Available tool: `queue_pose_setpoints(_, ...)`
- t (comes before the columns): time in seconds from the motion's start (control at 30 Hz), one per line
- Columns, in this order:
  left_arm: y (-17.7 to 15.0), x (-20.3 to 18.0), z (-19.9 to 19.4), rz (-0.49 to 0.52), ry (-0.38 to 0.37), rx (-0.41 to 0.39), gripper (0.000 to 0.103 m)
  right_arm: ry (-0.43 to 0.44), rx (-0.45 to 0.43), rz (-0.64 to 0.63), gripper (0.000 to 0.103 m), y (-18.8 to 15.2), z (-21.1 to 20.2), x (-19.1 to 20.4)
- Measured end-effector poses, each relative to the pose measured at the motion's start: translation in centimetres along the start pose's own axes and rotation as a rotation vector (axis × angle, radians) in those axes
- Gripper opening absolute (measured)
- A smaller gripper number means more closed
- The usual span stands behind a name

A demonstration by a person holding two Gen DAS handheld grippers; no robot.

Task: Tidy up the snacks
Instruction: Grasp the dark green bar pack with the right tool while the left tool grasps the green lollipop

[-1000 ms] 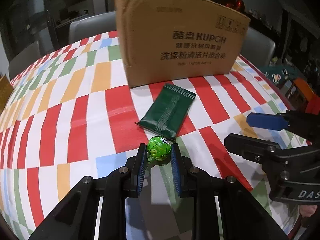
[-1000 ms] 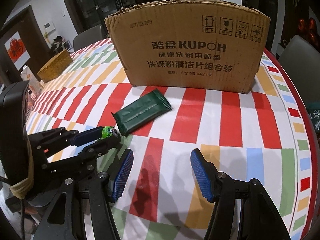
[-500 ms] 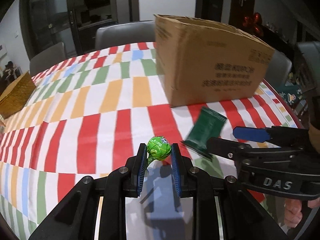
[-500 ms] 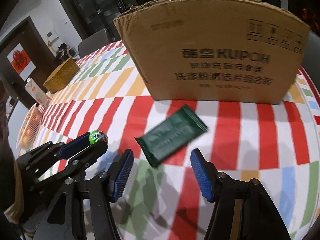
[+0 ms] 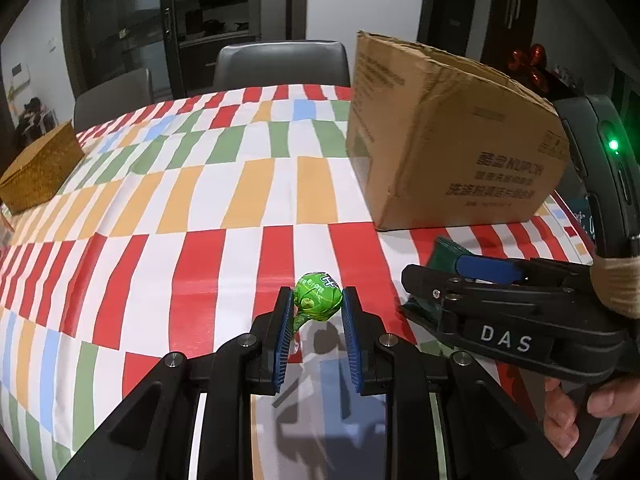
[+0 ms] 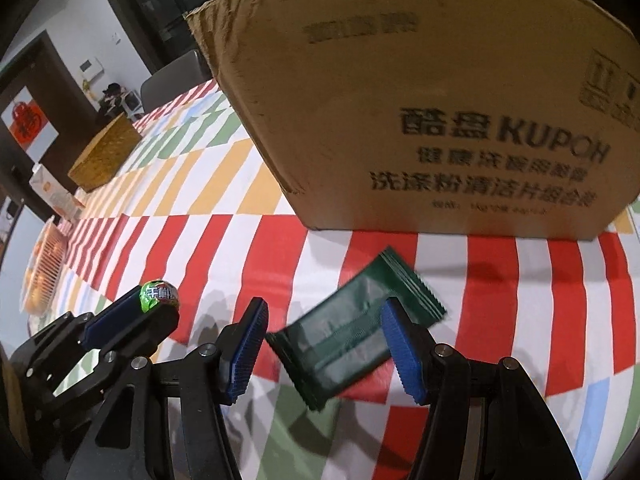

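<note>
Now one lollipop (image 5: 318,297) pinched in left jaws, one green packet (image 6: 354,328) between spread right jaws, one box (image 6: 420,100).

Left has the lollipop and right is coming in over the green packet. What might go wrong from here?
1. The left gripper pinches only the round head of the green lollipop; it may well roll or slip out in transit.
2. The right gripper is open over the dark green packet, which lies askew to the pads; closing now might catch just a corner or skid the flat wrapper.
3. Both grippers are close together near the cardboard box, so they could knock each other.
</note>
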State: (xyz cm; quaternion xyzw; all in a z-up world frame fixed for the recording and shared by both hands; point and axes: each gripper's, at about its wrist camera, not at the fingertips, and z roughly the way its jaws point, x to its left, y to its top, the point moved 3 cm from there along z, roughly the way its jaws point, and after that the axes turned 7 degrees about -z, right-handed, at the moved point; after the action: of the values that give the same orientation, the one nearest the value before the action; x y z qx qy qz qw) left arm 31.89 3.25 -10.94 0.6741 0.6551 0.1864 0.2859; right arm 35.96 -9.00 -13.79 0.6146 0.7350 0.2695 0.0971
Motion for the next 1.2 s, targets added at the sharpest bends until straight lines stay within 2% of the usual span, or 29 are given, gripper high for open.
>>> queue_pose_setpoints(0.17,0.0,0.6,0.6,-0.034,0.017,0.022,0.025,-0.034,-0.003,-0.054,0.061,0.7,0.9,1.1)
queue_pose_setpoints(0.23,0.0,0.9,0.7,-0.049,0.014,0.029,0.025,-0.052,-0.005,-0.070,0.051,0.7,1.1,1.2)
queue_pose_setpoints(0.3,-0.1,1.0,0.7,-0.056,0.010,0.032,0.025,-0.065,-0.012,-0.091,0.032,0.8,1.1,1.3)
queue_pose_setpoints(0.37,0.0,0.9,0.5,-0.056,0.010,0.028,0.025,-0.033,-0.018,-0.099,0.030,0.8,1.1,1.1)
queue_pose_setpoints(0.43,0.0,0.8,0.4,-0.055,0.009,0.024,0.025,-0.037,-0.042,-0.070,0.031,0.7,0.6,0.4)
queue_pose_setpoints(0.47,0.0,0.7,0.5,-0.054,0.005,0.022,0.025,-0.033,-0.055,-0.053,0.036,0.5,0.1,0.1)
queue_pose_setpoints(0.5,0.0,0.6,0.5,-0.049,0.002,0.021,0.025,-0.028,-0.064,-0.036,0.047,0.3,-0.4,-0.2)
queue_pose_setpoints(0.57,0.0,0.4,0.6,-0.039,0.001,0.018,0.025,-0.043,-0.080,-0.003,0.054,-0.4,-1.3,-0.7)
queue_pose_setpoints(0.67,-0.1,0.1,0.8,-0.023,0.011,0.013,0.025,-0.056,-0.070,0.021,0.056,-1.2,-1.4,-1.1)
queue_pose_setpoints(0.83,-0.1,0.6,0.7,-0.036,0.011,0.008,0.025,-0.003,-0.031,0.059,0.057,-1.9,-0.1,-1.0)
queue_pose_setpoints(0.97,0.1,1.3,0.8,-0.054,0.014,0.008,0.025,0.033,-0.037,0.052,0.057,-1.0,0.8,-0.2)
queue_pose_setpoints(1.2,0.0,2.3,1.2,-0.080,0.028,0.020,0.025,-0.025,-0.006,-0.049,0.062,1.0,2.8,2.2)
